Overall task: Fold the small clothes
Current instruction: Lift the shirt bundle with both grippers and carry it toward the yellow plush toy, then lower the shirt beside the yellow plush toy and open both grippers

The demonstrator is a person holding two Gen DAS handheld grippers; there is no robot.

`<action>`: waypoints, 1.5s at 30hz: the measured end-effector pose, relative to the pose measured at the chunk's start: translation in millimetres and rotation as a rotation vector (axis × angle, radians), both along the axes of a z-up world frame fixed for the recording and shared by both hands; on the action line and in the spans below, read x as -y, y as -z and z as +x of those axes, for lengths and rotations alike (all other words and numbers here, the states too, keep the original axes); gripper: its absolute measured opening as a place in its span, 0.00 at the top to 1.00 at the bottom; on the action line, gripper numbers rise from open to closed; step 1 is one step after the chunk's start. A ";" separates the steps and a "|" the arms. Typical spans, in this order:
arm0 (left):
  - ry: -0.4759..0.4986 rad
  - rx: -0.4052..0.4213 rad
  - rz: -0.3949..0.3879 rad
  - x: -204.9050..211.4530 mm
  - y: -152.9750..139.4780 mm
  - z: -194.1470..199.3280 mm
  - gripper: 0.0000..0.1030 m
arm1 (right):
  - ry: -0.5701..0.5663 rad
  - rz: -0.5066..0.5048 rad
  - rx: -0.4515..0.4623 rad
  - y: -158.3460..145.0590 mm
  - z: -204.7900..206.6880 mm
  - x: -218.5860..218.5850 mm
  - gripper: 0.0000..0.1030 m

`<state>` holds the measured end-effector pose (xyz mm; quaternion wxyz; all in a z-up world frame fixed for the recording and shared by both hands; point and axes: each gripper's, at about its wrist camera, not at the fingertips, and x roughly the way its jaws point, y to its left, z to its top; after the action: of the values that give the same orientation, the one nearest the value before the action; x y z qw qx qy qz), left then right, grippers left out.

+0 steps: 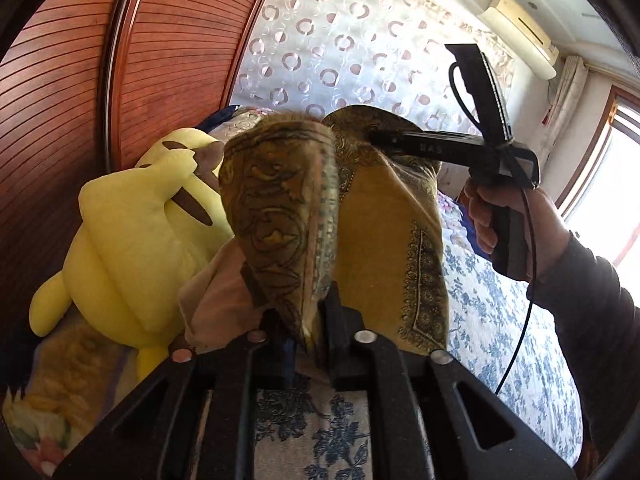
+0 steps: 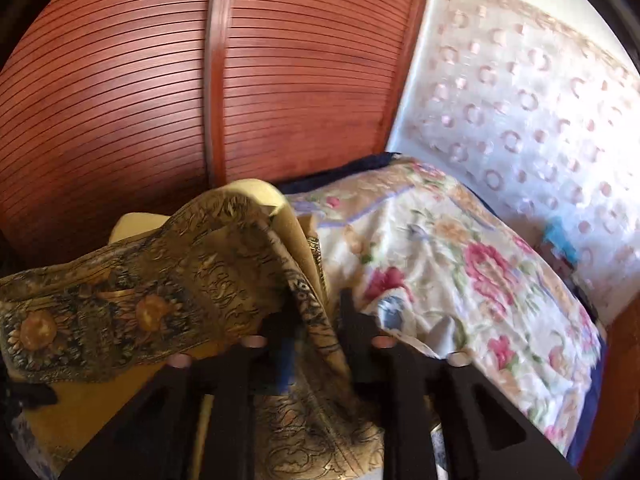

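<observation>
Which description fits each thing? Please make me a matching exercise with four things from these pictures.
Things:
1 plush toy
2 cloth
3 wardrobe door
4 air conditioner

Descriptions:
A reddish-brown, with thin slats
B white, high on the wall
C bright yellow with brown marks
D mustard, with a dark pattern

Pairs: 1-C; 2-D; 3-A; 4-B

mustard paisley scarf (image 1: pixel 280 200), yellow plush toy (image 1: pixel 132 240)

Faint pale letters, apparently "SAS" or "BAS", on side of black right gripper (image 1: pixel 376 138) finger bar, left wrist view; not sure. Nothing else legible either view.
</observation>
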<state>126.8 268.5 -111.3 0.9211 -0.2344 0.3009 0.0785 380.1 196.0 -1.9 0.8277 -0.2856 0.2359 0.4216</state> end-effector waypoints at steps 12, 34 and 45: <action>-0.007 0.089 0.169 4.7 -30.9 -43.3 0.23 | 0.042 0.163 -0.044 3.7 -82.6 81.6 0.45; 0.178 0.237 0.347 131.9 -109.2 -52.2 0.21 | 0.373 0.410 0.065 -25.8 -262.2 285.9 0.19; 0.247 0.251 0.361 186.1 -124.8 -56.1 0.21 | 0.568 0.481 0.143 -36.0 -329.8 345.1 0.19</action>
<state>70.6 82.4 13.4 0.9807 -0.0355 0.1918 -0.0121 50.3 -149.1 34.1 0.9694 -0.0350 0.1414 0.1976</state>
